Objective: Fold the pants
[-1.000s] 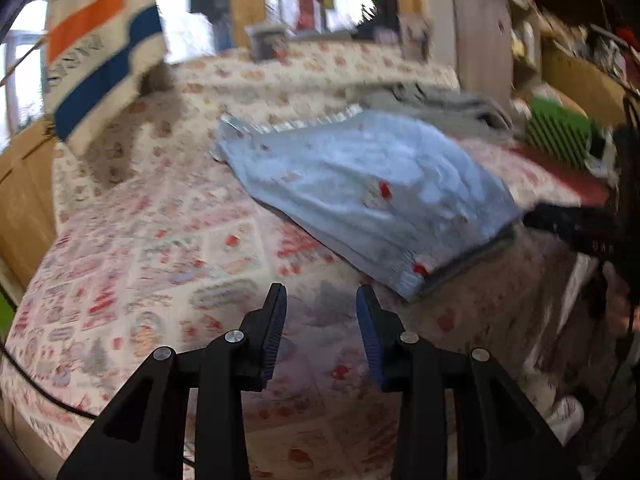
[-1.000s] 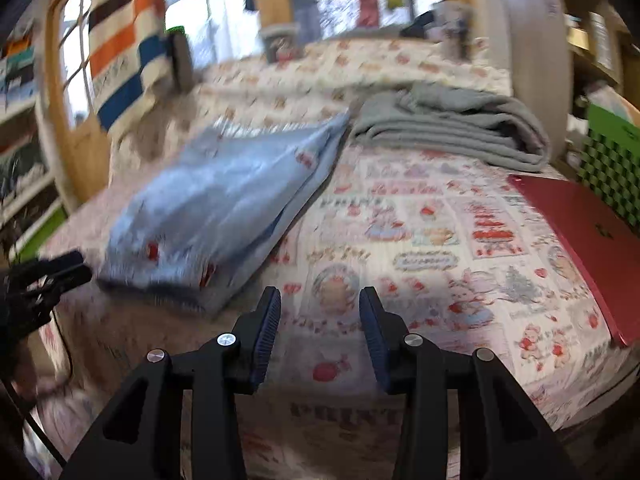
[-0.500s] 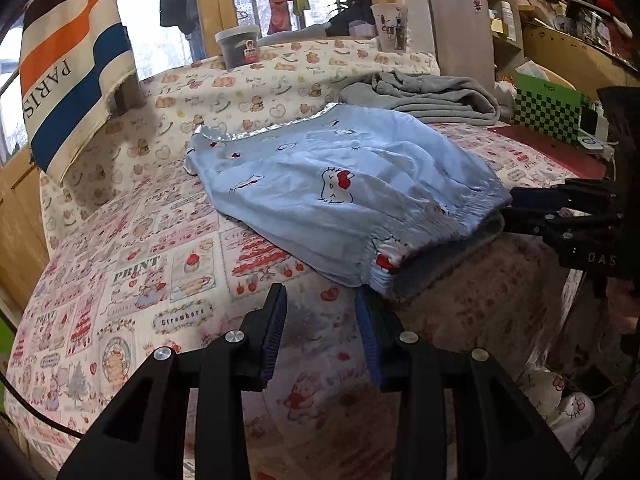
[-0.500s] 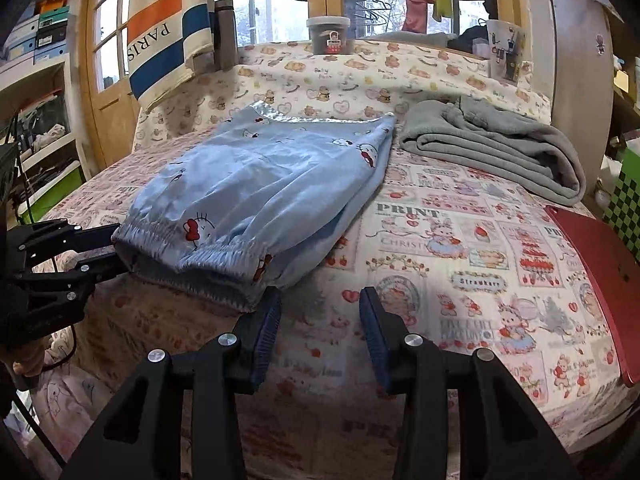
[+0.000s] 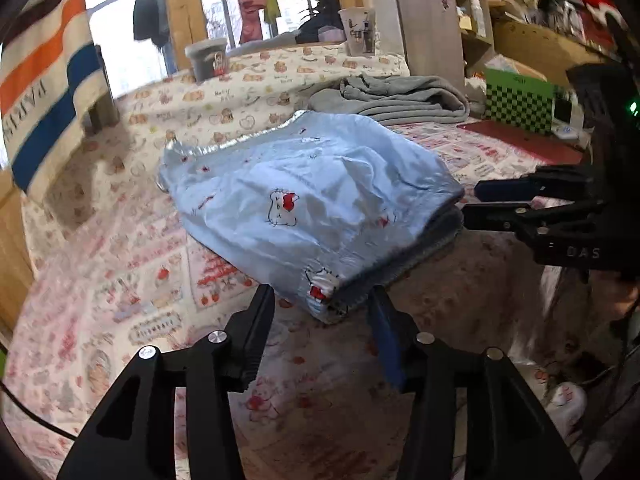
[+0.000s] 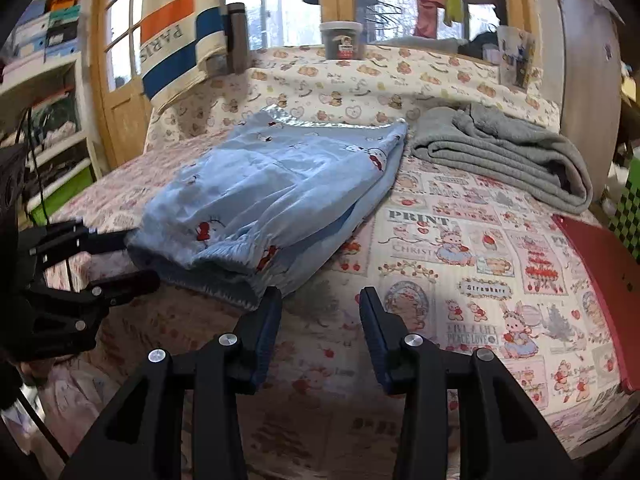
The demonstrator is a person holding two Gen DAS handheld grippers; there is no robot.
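Observation:
Light blue pants (image 5: 312, 200) with a red-bow cat print lie folded on the patterned bedspread (image 5: 120, 280); they also show in the right wrist view (image 6: 264, 204). My left gripper (image 5: 322, 304) is open, its jaws on either side of the near corner of the pants. My right gripper (image 6: 318, 304) is open just right of the other near corner, over the bedspread (image 6: 460, 280). Each gripper shows in the other's view, the right one (image 5: 480, 204) and the left one (image 6: 120, 260), both at the near hem.
A folded grey blanket (image 6: 504, 156) lies behind the pants on the right. A red flat board (image 6: 600, 256) and a green checkered box (image 5: 520, 100) sit at the right edge. A striped towel (image 6: 180, 32) hangs at the back left. A grey tub (image 6: 340, 40) stands behind.
Both grippers have moved closer to the near hem of the pants. The left jaws have opened wider and now straddle the corner.

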